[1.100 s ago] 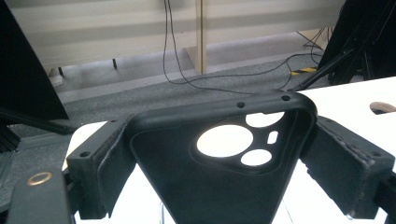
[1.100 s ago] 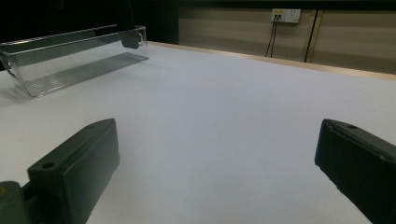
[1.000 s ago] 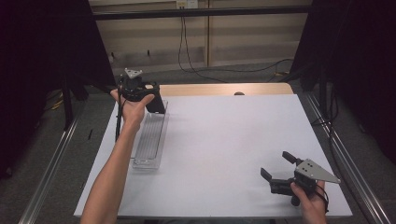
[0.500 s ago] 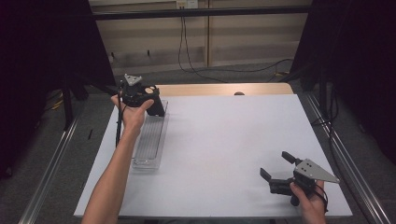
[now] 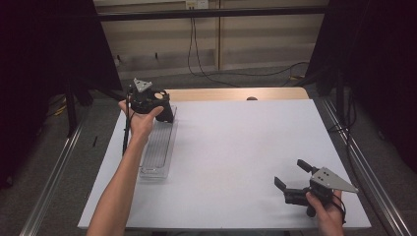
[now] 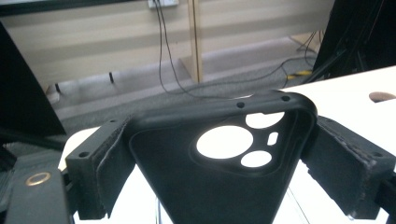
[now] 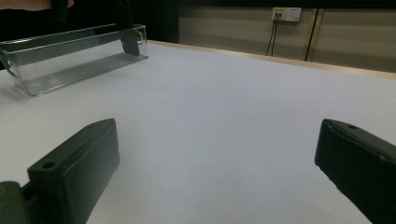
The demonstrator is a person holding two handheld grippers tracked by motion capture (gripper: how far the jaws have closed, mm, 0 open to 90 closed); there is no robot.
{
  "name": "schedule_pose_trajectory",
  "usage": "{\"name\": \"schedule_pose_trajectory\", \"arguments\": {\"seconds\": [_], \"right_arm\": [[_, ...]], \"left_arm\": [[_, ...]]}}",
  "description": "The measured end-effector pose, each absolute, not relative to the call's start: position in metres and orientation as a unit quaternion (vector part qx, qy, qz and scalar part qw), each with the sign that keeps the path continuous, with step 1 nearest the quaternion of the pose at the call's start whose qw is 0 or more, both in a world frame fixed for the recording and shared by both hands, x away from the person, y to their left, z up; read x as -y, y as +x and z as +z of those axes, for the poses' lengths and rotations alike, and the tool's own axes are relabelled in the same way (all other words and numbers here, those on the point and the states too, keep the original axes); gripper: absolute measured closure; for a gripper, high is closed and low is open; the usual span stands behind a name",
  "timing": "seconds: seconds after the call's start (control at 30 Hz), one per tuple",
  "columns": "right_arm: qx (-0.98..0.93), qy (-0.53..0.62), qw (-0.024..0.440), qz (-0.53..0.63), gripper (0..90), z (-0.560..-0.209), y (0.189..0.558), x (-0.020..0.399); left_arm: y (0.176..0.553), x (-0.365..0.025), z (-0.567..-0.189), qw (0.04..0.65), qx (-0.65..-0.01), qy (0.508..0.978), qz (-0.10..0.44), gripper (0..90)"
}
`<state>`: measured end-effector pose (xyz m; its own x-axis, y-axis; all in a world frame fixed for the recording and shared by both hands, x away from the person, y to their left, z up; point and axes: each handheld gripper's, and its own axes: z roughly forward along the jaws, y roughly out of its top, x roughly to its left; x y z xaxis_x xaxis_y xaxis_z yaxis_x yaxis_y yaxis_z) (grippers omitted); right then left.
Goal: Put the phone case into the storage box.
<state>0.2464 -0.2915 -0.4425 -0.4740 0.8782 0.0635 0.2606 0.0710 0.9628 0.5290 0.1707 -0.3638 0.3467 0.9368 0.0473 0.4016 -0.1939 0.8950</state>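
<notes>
Left gripper [image 5: 164,112] clamps a black phone case [image 6: 224,163] by both side edges, held over the far end of the clear tray [image 5: 156,147] at the table's [image 5: 236,147] left; tray contents cannot be told; right gripper [image 5: 291,178] rests wide open, holding nothing, at the near right; positions match the earlier frames.

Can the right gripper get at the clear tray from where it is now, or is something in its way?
Probably yes. The right gripper stands open, and only bare white table lies between it and the clear tray. However, the left gripper, shut on a black phone case, is at the tray's far end.
</notes>
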Motion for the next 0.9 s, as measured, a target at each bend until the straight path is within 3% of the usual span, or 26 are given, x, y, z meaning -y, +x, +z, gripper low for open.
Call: {"name": "schedule_pose_trajectory", "arguments": {"seconds": [0.37, 0.9], "right_arm": [[-0.673, 0.422, 0.29, 0.534, 0.0, -0.443, 0.247, 0.291], [-0.673, 0.423, 0.287, 0.535, 0.0, -0.442, 0.247, 0.291]], "left_arm": [[0.526, -0.172, -0.351, 0.377, -0.506, 0.723, 0.283, 12.8], [0.53, -0.158, -0.355, 0.381, -0.543, 0.678, 0.317, 13.5]]}}
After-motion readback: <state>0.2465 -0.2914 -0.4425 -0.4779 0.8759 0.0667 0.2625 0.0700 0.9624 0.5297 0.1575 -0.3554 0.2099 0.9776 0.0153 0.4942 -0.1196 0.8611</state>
